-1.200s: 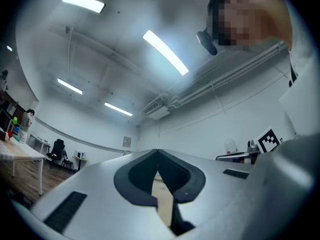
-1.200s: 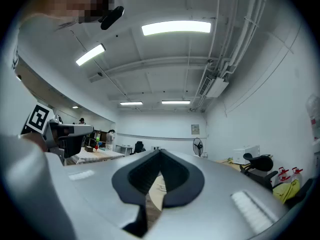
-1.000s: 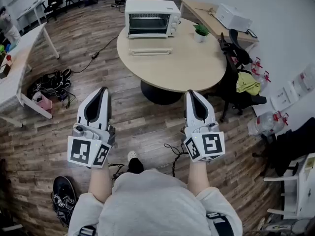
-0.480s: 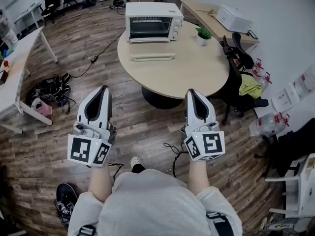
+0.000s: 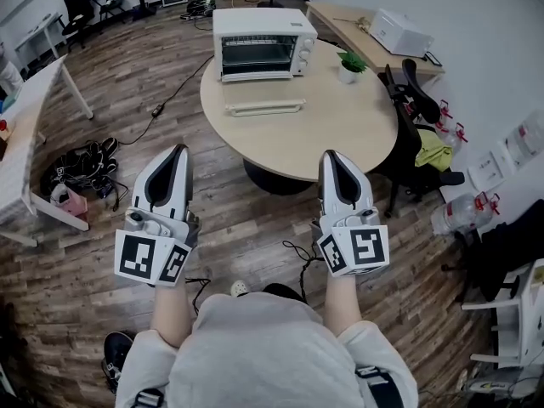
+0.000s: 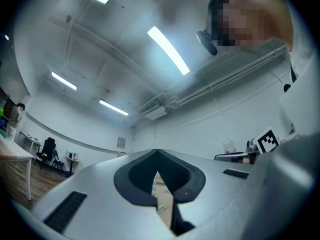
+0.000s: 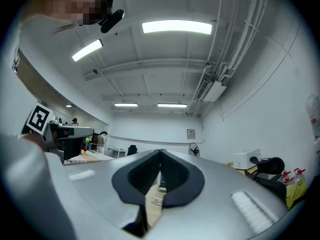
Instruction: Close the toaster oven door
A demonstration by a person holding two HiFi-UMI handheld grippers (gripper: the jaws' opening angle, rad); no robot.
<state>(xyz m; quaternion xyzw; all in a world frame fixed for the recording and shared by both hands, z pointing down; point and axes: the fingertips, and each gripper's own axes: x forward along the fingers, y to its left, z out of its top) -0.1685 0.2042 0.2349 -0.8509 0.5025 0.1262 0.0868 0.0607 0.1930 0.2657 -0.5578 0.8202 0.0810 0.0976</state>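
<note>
The white toaster oven [image 5: 262, 42] is set at the far side of the round counter [image 5: 340, 134], its long axis running left to right and its opening faced toward the person, with the door [image 5: 264, 107] dropped flat. The left hand-held gripper [image 5: 177, 153] and right hand-held gripper [image 5: 331, 158] are held short of the counter, pointed toward the oven, jaws closed together on nothing.

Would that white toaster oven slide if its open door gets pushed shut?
The white boxy toaster oven looks hollow, probably light, so it may slide on the smooth round wooden table. Its lowered door looks rigid, likely swinging up whole.
</note>
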